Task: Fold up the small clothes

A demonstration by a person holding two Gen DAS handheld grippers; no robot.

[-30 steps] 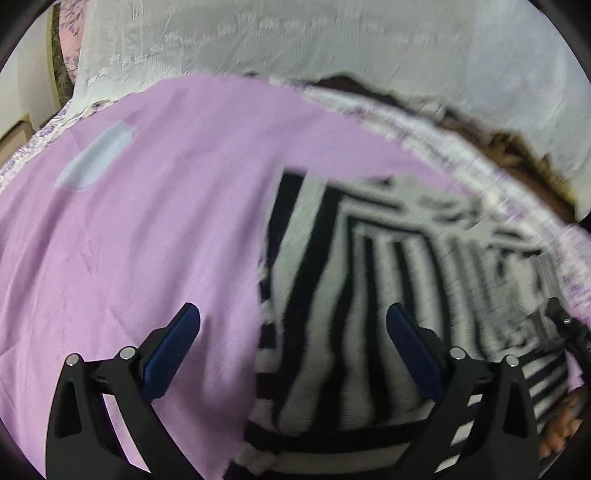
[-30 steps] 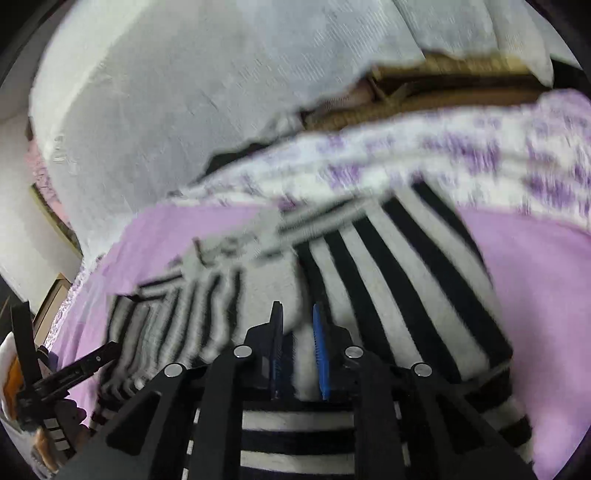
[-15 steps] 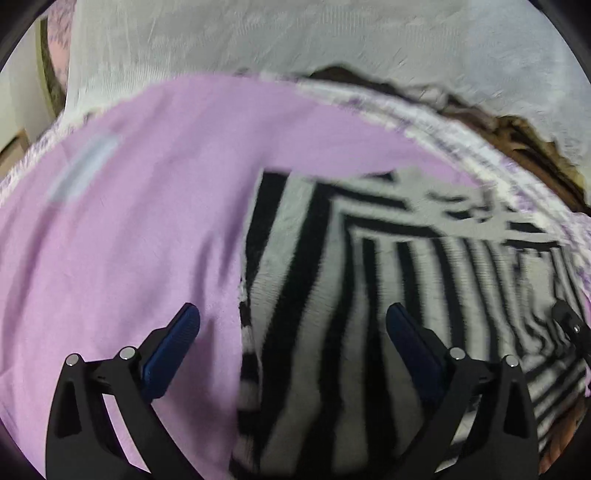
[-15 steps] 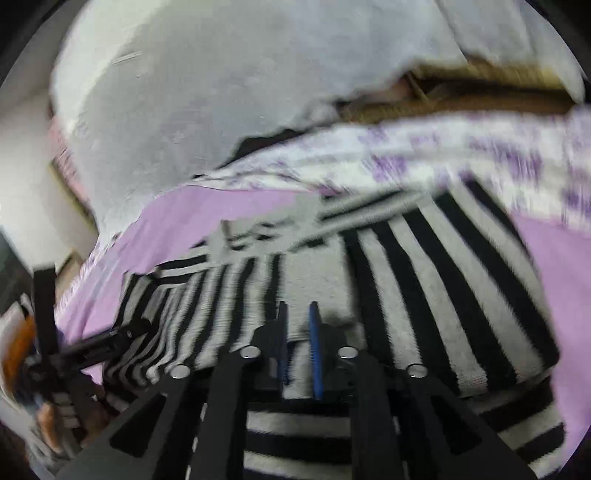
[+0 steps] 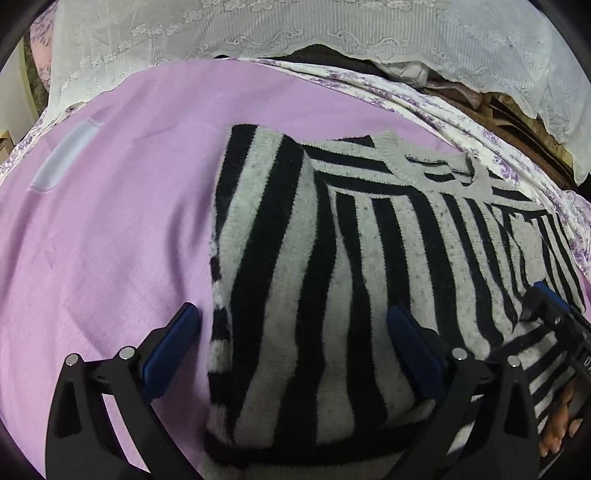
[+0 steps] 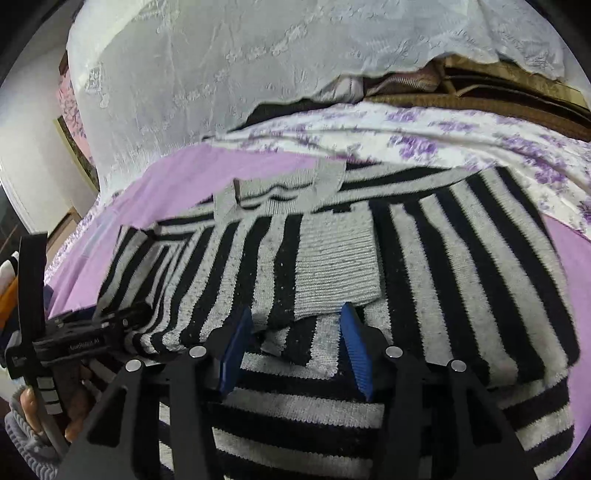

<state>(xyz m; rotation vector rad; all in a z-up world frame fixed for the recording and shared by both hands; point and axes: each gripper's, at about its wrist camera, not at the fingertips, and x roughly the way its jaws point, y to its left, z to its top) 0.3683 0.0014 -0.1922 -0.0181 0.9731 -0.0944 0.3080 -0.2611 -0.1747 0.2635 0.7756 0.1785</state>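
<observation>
A black-and-grey striped knit sweater (image 5: 332, 258) lies on a purple sheet (image 5: 110, 221), with both sleeves folded in over its body. It also shows in the right wrist view (image 6: 424, 258), with a plain grey cuff (image 6: 336, 266) on top. My left gripper (image 5: 295, 332) is open wide, its blue pads straddling the folded left sleeve. My right gripper (image 6: 295, 332) is open and empty, just in front of the grey cuff. The right gripper also shows in the left wrist view (image 5: 554, 317), and the left gripper in the right wrist view (image 6: 92, 332).
A floral white-and-purple sheet (image 6: 406, 140) borders the purple one at the far side. White lace fabric (image 5: 295, 33) hangs behind, over brown bedding (image 6: 480, 92). A pale patch (image 5: 62, 162) marks the purple sheet at left.
My right gripper has opened and let go of the sleeve cuff, which now lies on the sweater. My left gripper stayed open and moved slightly over the left sleeve.
</observation>
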